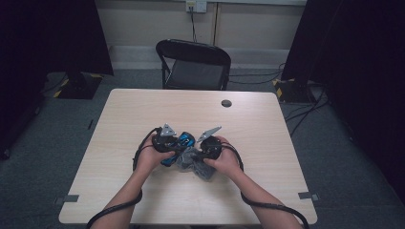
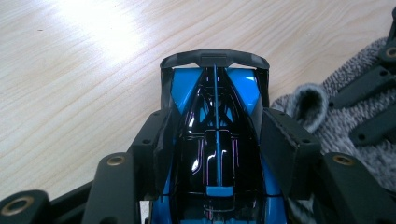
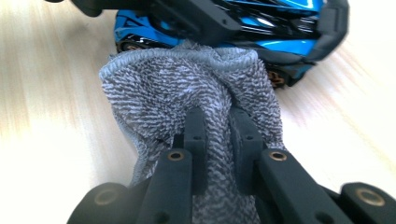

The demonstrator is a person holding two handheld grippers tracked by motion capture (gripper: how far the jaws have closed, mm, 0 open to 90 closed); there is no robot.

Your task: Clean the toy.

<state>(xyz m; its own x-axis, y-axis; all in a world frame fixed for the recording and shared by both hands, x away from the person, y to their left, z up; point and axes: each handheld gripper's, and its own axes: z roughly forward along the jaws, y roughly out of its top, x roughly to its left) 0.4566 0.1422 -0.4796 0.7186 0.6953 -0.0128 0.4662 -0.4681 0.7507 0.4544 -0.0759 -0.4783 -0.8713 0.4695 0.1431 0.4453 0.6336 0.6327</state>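
Near table centre, left gripper (image 2: pixel 215 144) clamps blue toy car (image 2: pixel 215 112) across its glossy, hard, slippery flanks; best held at mid-body. Right gripper (image 3: pixel 220 133) pinches bunched grey cloth (image 3: pixel 187 88), soft and limp, pressed against the car's side. Both seem light.

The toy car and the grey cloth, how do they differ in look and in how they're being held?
The toy car is hard, glossy, blue and black; the grey cloth is soft, knitted and crumpled. The left tongs clamp the car by its two sides, while the right tongs pinch a bunched fold of the cloth. The car keeps its shape; the cloth sags. Both sit together over the wooden table.
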